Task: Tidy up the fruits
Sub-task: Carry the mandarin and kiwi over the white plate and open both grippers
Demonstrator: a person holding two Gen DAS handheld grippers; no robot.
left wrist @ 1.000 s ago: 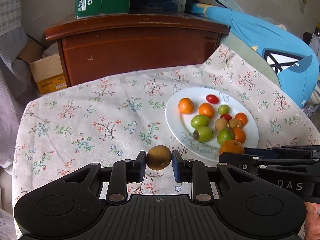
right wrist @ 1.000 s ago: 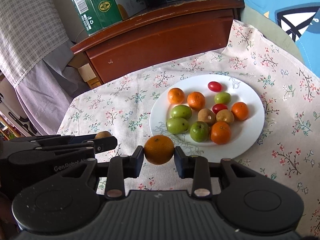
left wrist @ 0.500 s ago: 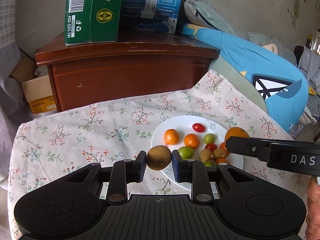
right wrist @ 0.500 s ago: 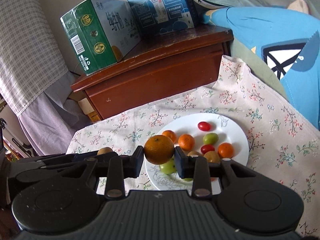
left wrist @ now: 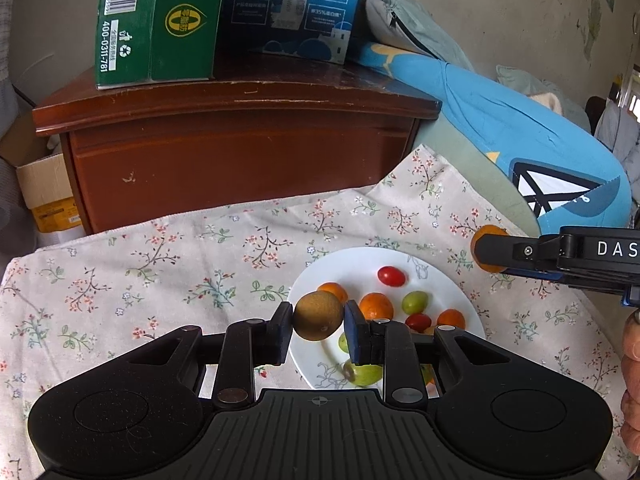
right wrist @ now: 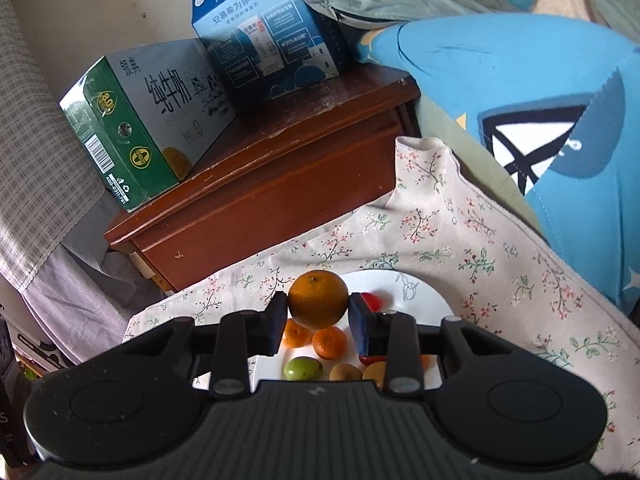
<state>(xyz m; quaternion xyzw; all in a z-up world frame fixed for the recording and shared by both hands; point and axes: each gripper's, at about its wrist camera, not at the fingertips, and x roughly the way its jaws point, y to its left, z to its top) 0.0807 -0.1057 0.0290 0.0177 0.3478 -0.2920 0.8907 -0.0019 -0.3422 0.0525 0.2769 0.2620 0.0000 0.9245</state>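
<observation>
In the left wrist view, the left gripper (left wrist: 319, 330) is clamped on a brown kiwi (left wrist: 318, 315), both pads pressing its sides, held above the near-left rim of the white plate (left wrist: 352, 264) that rests on the floral tablecloth (left wrist: 160, 264). The plate carries small oranges, green fruits and cherry tomatoes (left wrist: 391, 276). At the right edge, the right gripper (left wrist: 486, 249) shows side-on, holding an orange out beyond the plate's far-right edge. In the right wrist view, that gripper is closed on 1 large orange (right wrist: 318, 299), pinched at its widest part and raised above the plate's near half. With 2 fruits aloft, the step in hand looks like carrying each to its place. To do it well, keep both grips steady and level, and lower each fruit until it touches down before releasing, so that round fruit does not roll. Pick a bare spot clear of the crowded fruits, and keep the 2 tools well apart.
</observation>
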